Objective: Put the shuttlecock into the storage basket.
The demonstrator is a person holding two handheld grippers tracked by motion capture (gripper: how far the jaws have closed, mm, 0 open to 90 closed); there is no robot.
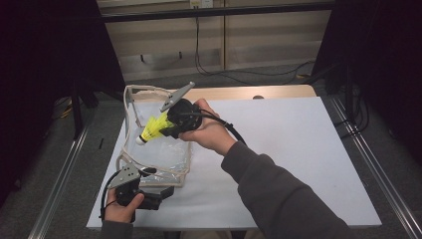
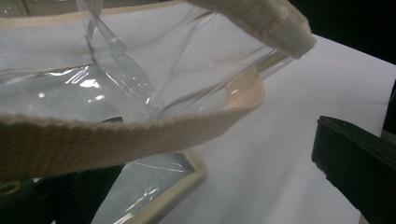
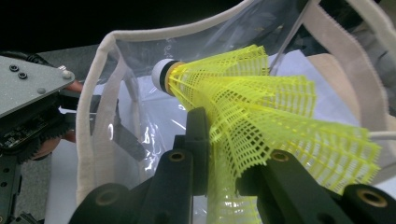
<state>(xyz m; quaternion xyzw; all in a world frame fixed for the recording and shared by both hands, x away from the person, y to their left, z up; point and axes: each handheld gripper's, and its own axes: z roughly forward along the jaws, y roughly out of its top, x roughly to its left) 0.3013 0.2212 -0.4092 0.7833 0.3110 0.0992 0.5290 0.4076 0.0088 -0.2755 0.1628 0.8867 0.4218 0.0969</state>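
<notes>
Our right claw (image 3: 224, 154) is clamped on the shuttlecock (image 3: 261, 112) skirt, cork pointing ahead into the bag (image 1: 149, 149) mouth. Our left claw (image 1: 149, 191) pinches the near strap (image 2: 107, 140); we should hold that mouth wide and release once the cork is below the rim.

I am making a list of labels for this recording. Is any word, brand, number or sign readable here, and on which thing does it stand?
None can be read. The yellow shuttlecock, the clear bag with its beige strap, the white table and the right tongs show no print.
</notes>
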